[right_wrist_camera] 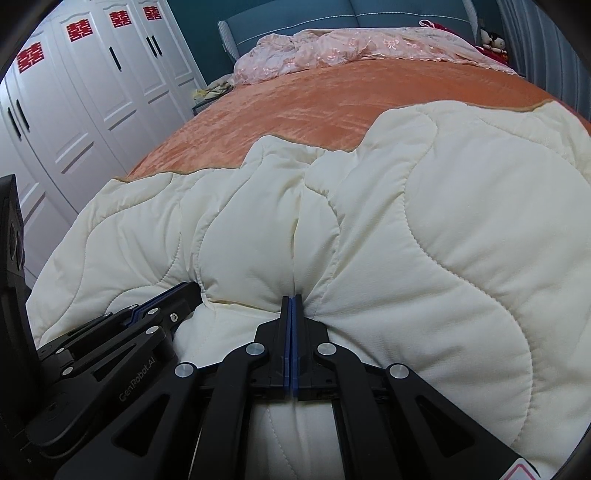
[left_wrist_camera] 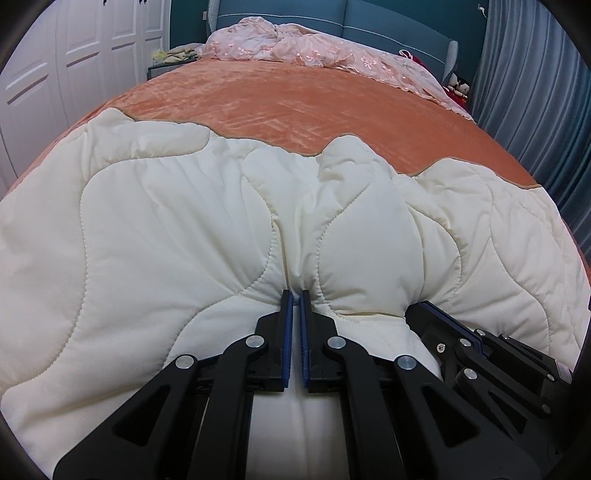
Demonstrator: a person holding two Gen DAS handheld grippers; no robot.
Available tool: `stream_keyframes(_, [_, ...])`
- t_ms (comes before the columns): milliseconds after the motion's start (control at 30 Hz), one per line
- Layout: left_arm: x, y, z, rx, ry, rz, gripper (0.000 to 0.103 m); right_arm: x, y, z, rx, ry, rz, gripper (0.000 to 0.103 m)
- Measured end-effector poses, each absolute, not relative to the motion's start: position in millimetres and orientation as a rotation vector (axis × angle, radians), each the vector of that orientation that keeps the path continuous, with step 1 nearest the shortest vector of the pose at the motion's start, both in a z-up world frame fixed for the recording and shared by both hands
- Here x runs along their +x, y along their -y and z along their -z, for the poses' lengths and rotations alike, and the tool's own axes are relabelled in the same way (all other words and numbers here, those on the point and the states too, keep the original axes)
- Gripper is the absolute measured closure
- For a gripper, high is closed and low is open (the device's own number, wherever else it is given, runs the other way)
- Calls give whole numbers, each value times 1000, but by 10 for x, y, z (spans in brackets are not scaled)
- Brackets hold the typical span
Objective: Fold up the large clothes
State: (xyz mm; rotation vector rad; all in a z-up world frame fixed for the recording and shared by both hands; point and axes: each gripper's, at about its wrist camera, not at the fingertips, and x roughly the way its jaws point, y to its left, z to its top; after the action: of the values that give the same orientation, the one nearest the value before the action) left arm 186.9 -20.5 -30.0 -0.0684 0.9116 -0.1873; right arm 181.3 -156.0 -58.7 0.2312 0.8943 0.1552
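Observation:
A cream quilted comforter lies spread over the near part of a bed, and it also fills the right wrist view. My left gripper is shut on a pinched fold of the comforter's near edge. My right gripper is shut on the same edge a short way to the right. Each gripper shows in the other's view: the right one at the lower right of the left wrist view, the left one at the lower left of the right wrist view. The fabric puckers up between them.
The bed has an orange velvet cover beyond the comforter. A crumpled pink embroidered quilt lies by the blue headboard. White wardrobe doors stand on the left, grey-blue curtains on the right.

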Motion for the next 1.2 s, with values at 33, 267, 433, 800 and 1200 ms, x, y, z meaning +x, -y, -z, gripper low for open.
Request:
stream_keyframes(33, [1856,190,262,-72,-920,195,100,1797,1554,536,229,-906,-147,103])
stream_keyframes(267, [1575,-152,31,-165,-991,215,99,1407,1607,107,311,-961,-161,96])
stream_keyframes(433, [1232,-359,-89,-170,-1010,207,99,1090,1315,75,230,-1026,-240,95])
stream_keyframes(800, [989,-491,-13,-205,-1055,190,99,970,1065,454,91,-1089,-216,96])
stream_keyframes(1200, [762,-1628,-197,-486,-1011,-31,47,1047,1055,242,150,-1130,-196,95])
